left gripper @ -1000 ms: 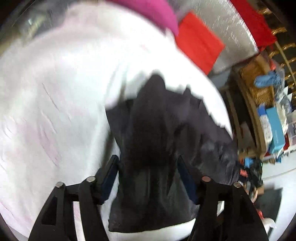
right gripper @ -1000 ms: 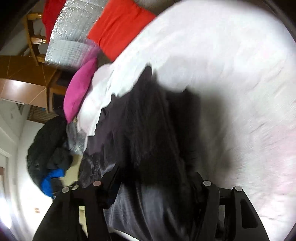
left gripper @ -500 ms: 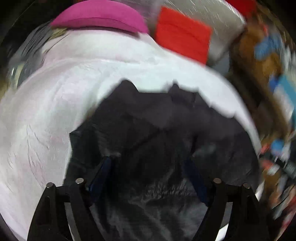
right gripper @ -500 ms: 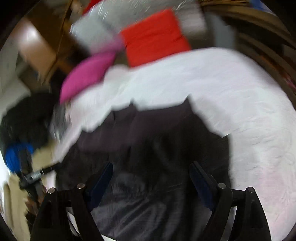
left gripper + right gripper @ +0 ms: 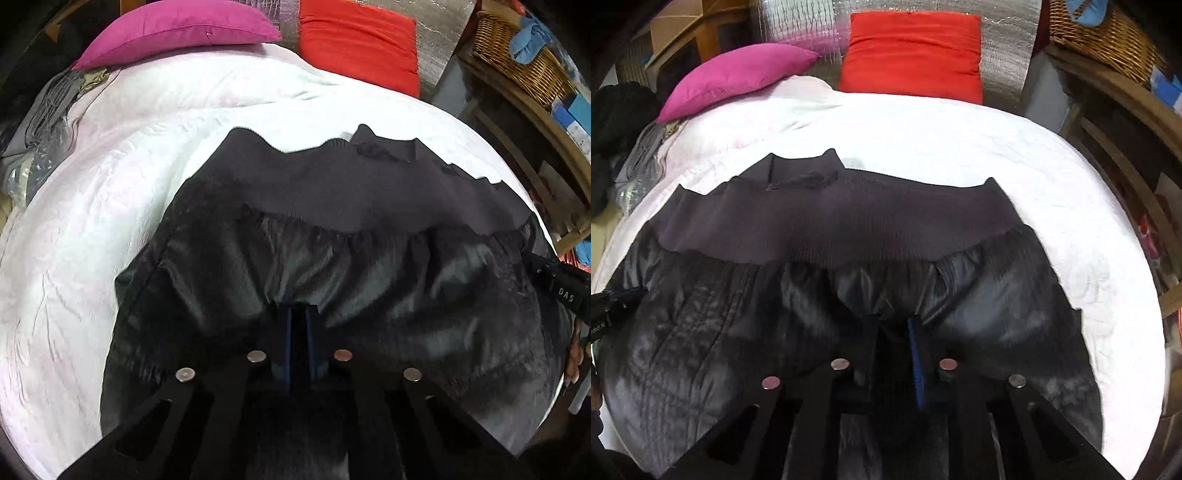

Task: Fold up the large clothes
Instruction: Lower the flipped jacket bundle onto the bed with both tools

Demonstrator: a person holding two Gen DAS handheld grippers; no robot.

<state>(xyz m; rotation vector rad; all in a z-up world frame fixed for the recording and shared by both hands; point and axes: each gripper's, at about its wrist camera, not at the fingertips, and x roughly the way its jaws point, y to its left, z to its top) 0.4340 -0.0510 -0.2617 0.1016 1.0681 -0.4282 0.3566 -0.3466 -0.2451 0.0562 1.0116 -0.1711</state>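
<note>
A large black padded jacket (image 5: 332, 266) with a ribbed grey hem band (image 5: 351, 192) lies spread on a white bedspread (image 5: 92, 221). My left gripper (image 5: 299, 314) is shut on the jacket's shiny fabric near its near edge. In the right wrist view the same jacket (image 5: 812, 302) and its hem band (image 5: 849, 221) lie across the bedspread (image 5: 960, 147). My right gripper (image 5: 894, 325) is shut on a fold of the jacket. Each gripper shows at the edge of the other's view: the right one (image 5: 561, 284), the left one (image 5: 613, 302).
A magenta pillow (image 5: 173, 29) and a red pillow (image 5: 358, 40) lie at the head of the bed, against a silver foil sheet (image 5: 798, 26). A wicker basket (image 5: 517, 55) stands on a wooden shelf at the right. A grey bundle (image 5: 48, 122) lies at the bed's left edge.
Both grippers went from open around the jacket to shut on its fabric. The views swung to face the pillows, and the jacket now lies spread wide with the hem band on the far side.
</note>
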